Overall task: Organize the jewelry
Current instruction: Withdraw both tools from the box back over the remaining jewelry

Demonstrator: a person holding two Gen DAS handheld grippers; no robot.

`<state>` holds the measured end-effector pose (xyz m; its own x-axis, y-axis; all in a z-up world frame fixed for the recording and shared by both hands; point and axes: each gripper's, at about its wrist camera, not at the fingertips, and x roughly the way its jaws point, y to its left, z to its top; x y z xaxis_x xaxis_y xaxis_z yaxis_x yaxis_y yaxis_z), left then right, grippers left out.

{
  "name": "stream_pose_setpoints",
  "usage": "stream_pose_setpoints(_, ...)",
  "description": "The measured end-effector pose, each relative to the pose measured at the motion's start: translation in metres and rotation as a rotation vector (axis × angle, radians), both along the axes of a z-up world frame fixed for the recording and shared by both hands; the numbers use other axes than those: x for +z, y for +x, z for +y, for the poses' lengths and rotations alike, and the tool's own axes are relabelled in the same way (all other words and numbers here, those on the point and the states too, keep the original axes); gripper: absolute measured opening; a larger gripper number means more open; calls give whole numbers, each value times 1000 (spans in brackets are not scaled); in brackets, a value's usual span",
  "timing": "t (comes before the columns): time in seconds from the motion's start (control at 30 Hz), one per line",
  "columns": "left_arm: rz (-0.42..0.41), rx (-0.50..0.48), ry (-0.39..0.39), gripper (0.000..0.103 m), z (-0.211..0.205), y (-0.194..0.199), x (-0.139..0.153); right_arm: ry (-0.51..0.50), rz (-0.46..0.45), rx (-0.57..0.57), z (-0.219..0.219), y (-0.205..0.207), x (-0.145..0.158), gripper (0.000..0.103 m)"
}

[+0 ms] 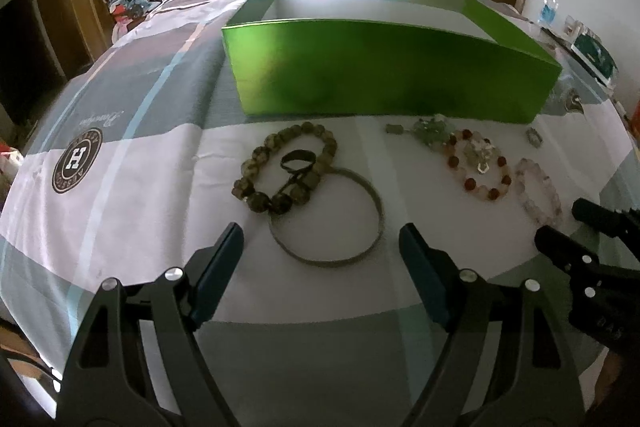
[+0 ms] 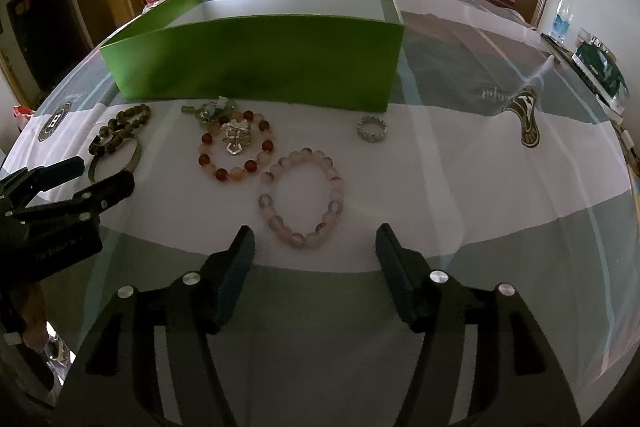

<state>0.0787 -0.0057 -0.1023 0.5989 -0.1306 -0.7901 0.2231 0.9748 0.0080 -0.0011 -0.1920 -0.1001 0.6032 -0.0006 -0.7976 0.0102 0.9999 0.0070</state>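
The left gripper point(image 1: 321, 241) points forward and down toward the table, and its jaws stand wide apart with nothing pressed between the pads. The right gripper point(image 2: 315, 241) sits just beside it, tilted down in the same way. Its jaws are also apart, a little less wide, and they grip nothing. Both grippers hang over the near edge of the table.
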Motion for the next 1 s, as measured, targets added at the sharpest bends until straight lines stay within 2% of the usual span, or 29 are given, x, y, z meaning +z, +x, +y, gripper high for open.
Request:
stream_pose_setpoints(0.43,8,-101,-6,80,-20,-23,2,-1,-1,0,0,-1,0,67)
stream_pose_setpoints(0.73,-5,-73,-18,80,-10,-20,7,-3,-11,-16,-4,-2,2,69)
stream_pose_setpoints(1.0,-9,37,-57,80,29,1,17,4,-38,-65,-23,-5,12,69)
